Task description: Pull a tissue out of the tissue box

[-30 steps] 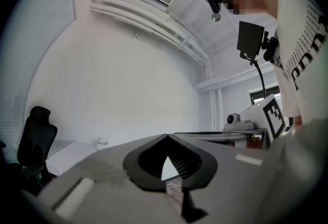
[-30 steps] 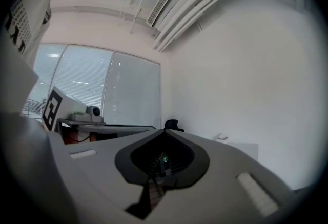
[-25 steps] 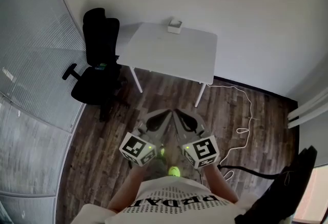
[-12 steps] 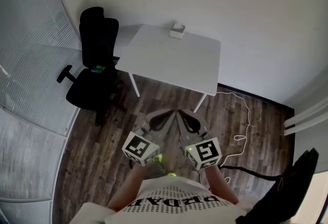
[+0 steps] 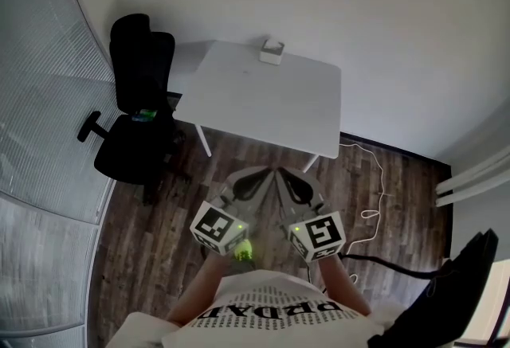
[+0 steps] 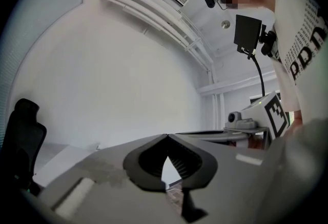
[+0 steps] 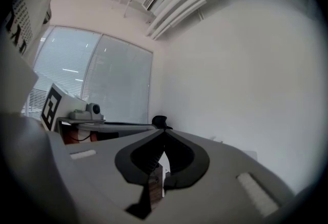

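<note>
The tissue box (image 5: pixel 272 51), small and white, sits at the far edge of a white table (image 5: pixel 263 103), against the wall. Both grippers are held side by side over the wooden floor, well short of the table. My left gripper (image 5: pixel 260 174) is shut with nothing in it, and its tips meet in the left gripper view (image 6: pixel 166 136). My right gripper (image 5: pixel 280 174) is shut and empty too, its tips touching in the right gripper view (image 7: pixel 164 130). Neither gripper view shows the tissue box clearly.
A black office chair (image 5: pixel 131 119) stands left of the table. A white cable (image 5: pixel 374 179) trails over the floor at the right. A glass wall with blinds (image 5: pixel 40 163) runs along the left. A dark object (image 5: pixel 454 291) is at the bottom right.
The person has walked towards the table, which now looks larger and nearer. Both grippers came along, still side by side and shut.
</note>
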`<act>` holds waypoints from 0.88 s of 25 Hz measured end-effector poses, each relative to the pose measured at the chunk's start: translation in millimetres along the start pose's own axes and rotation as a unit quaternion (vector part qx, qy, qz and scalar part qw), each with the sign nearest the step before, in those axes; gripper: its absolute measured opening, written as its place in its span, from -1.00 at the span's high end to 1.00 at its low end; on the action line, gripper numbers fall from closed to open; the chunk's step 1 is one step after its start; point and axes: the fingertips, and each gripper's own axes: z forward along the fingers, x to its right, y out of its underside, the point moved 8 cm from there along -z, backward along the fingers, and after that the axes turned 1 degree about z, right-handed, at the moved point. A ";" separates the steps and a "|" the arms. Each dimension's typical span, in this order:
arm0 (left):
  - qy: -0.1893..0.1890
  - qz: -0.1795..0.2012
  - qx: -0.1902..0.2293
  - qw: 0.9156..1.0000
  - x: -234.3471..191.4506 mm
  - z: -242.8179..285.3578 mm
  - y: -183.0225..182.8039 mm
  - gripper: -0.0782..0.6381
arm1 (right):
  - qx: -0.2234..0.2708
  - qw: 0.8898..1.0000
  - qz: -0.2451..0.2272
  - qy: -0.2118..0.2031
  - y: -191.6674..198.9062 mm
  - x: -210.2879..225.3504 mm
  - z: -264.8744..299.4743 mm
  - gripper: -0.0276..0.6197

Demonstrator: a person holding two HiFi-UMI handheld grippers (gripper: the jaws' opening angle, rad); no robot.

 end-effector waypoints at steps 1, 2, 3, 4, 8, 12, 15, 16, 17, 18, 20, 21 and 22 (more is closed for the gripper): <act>0.003 0.001 0.001 1.000 -6.5 0.7 -0.6 0.81 | 0.000 1.000 0.000 0.003 -0.1 0.1 6.3 0.89; 0.006 0.000 0.002 1.000 -12.5 0.6 -0.9 0.81 | 0.001 1.000 -0.002 0.006 -0.2 -0.6 12.3 0.89; 0.009 -0.004 0.002 1.000 -18.0 -0.2 -0.2 0.81 | 0.001 1.000 -0.003 0.008 -0.3 -1.8 17.6 0.89; 0.012 -0.006 0.003 1.000 -23.1 -0.8 0.9 0.81 | 0.001 1.000 -0.005 0.010 -0.5 -2.8 22.4 0.89; 0.028 0.000 0.007 1.000 -43.5 7.2 -0.5 0.81 | 0.001 1.000 -0.006 0.024 0.6 1.1 38.5 0.89; 0.035 -0.005 0.007 0.999 -53.5 11.6 2.0 0.81 | -0.002 0.999 -0.004 0.034 3.0 3.3 47.7 0.89; 0.038 -0.008 0.004 0.999 -57.3 18.0 4.2 0.81 | -0.004 0.999 0.002 0.038 4.0 11.1 53.0 0.89; 0.039 -0.012 0.003 0.999 -59.9 21.8 5.2 0.81 | -0.005 0.999 0.004 0.039 4.4 15.1 55.8 0.89; 0.039 -0.019 0.003 0.999 -63.0 26.3 6.5 0.81 | -0.006 0.999 0.006 0.041 4.9 19.5 58.9 0.89; 0.039 -0.026 0.003 0.999 -66.2 31.2 7.9 0.81 | -0.007 0.999 0.007 0.041 5.5 24.1 61.9 0.89; 0.035 -0.028 -0.001 0.999 -71.6 41.6 10.3 0.81 | -0.009 0.999 0.011 0.038 6.6 34.3 67.2 0.89; 0.032 -0.025 -0.003 0.999 -73.2 47.0 10.9 0.81 | -0.009 0.999 0.014 0.035 7.0 40.0 69.2 0.89; 0.030 -0.022 -0.006 0.999 -74.1 52.6 11.0 0.81 | -0.008 0.999 0.016 0.033 7.5 46.1 70.8 0.89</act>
